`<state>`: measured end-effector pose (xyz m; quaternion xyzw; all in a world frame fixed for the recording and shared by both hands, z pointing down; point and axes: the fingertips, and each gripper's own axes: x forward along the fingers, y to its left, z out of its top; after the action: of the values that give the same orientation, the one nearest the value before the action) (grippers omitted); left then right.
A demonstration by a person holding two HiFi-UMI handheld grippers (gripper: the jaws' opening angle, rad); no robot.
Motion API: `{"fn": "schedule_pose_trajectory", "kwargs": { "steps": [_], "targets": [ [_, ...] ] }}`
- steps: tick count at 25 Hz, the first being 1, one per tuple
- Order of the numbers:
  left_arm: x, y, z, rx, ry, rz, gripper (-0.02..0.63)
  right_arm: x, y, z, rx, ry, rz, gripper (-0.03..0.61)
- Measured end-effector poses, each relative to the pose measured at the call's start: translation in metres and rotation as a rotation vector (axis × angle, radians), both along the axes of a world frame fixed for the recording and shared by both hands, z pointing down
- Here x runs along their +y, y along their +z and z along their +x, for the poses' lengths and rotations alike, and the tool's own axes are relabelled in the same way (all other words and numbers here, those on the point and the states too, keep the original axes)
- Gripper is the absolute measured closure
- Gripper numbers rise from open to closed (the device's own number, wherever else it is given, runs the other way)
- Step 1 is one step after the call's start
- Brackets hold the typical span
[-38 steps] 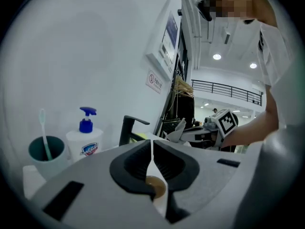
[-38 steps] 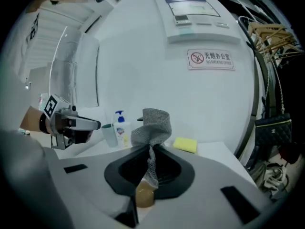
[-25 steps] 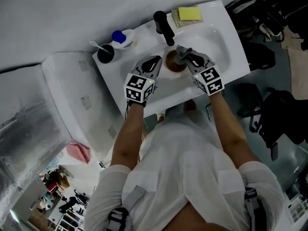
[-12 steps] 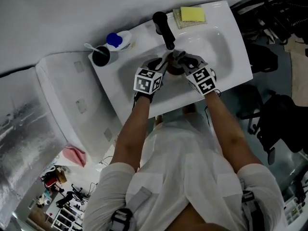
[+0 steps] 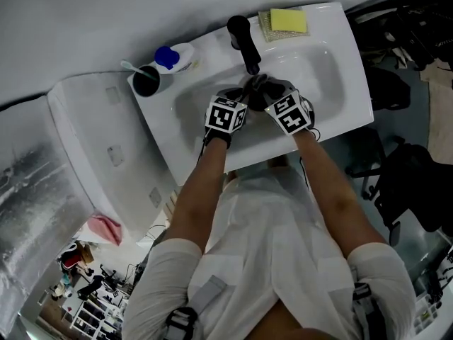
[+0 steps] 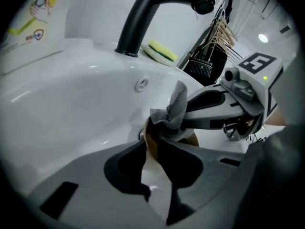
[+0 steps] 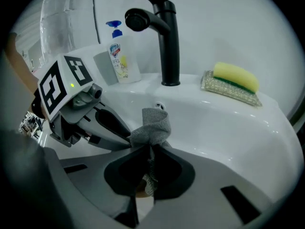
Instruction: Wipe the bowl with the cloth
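Both meet below the black curved faucet point(image 5: 244, 40): left tongs point(image 6: 151, 148), jaws just closing, clamp the rim of the small brown bowl point(image 6: 192, 138) — steadying it, we judge — while right tongs point(image 7: 147, 150) pinch the grey woven cloth point(image 7: 153, 124) against it.

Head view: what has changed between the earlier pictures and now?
The left hand-held gripper moved across to the bowl; its jaws have just been closing, with the bowl's rim between them. The right hand-held gripper sank lower, cloth pinched as before. The faucet and sponge stayed.

Angled downward, right gripper point(image 7: 148, 151) pinches the cloth point(image 7: 153, 128); left gripper point(image 6: 152, 144), jaws just closing, seemingly nips the bowl point(image 6: 192, 139).
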<state>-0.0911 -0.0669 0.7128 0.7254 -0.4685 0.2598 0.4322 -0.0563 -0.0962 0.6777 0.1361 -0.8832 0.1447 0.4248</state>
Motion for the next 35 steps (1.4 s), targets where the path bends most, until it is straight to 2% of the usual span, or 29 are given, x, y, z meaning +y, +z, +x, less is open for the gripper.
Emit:
{"fn": "schedule_pose_trajectory", "kwargs": {
  "steps": [4, 11, 14, 17, 22, 24, 30, 32, 35],
  "targets": [
    [-0.002, 0.002, -0.001, -0.010, -0.003, -0.009, 0.537, 0.003, 0.020, -0.001, 0.115, -0.023, -0.023, 0.537],
    [-0.007, -0.006, 0.008, -0.031, 0.049, 0.021, 0.552, -0.002, 0.043, -0.001, 0.257, 0.013, 0.005, 0.537],
    [-0.008, -0.008, 0.013, -0.060, 0.084, 0.033, 0.555, -0.002, 0.044, -0.007, 0.245, 0.024, -0.015, 0.537],
    [-0.009, -0.011, 0.012, -0.075, 0.098, 0.041, 0.555, 0.001, 0.042, -0.015, 0.208, -0.026, -0.034, 0.535],
    [-0.013, -0.018, 0.008, -0.096, 0.106, 0.048, 0.563, 0.013, 0.039, -0.024, 0.129, -0.117, -0.138, 0.537],
    [-0.013, -0.019, 0.007, -0.110, 0.110, 0.028, 0.566, 0.013, 0.038, -0.026, 0.112, -0.124, -0.148, 0.537],
    [-0.006, -0.015, 0.002, -0.152, 0.093, -0.029, 0.569, 0.003, 0.037, -0.016, 0.176, -0.073, -0.070, 0.537],
    [-0.007, -0.016, 0.001, -0.158, 0.088, -0.024, 0.569, 0.002, 0.038, -0.011, 0.211, -0.103, -0.038, 0.537],
    [-0.010, -0.020, -0.003, -0.180, 0.072, -0.002, 0.577, 0.010, 0.042, -0.002, 0.291, -0.216, 0.009, 0.537]
  ]
}}
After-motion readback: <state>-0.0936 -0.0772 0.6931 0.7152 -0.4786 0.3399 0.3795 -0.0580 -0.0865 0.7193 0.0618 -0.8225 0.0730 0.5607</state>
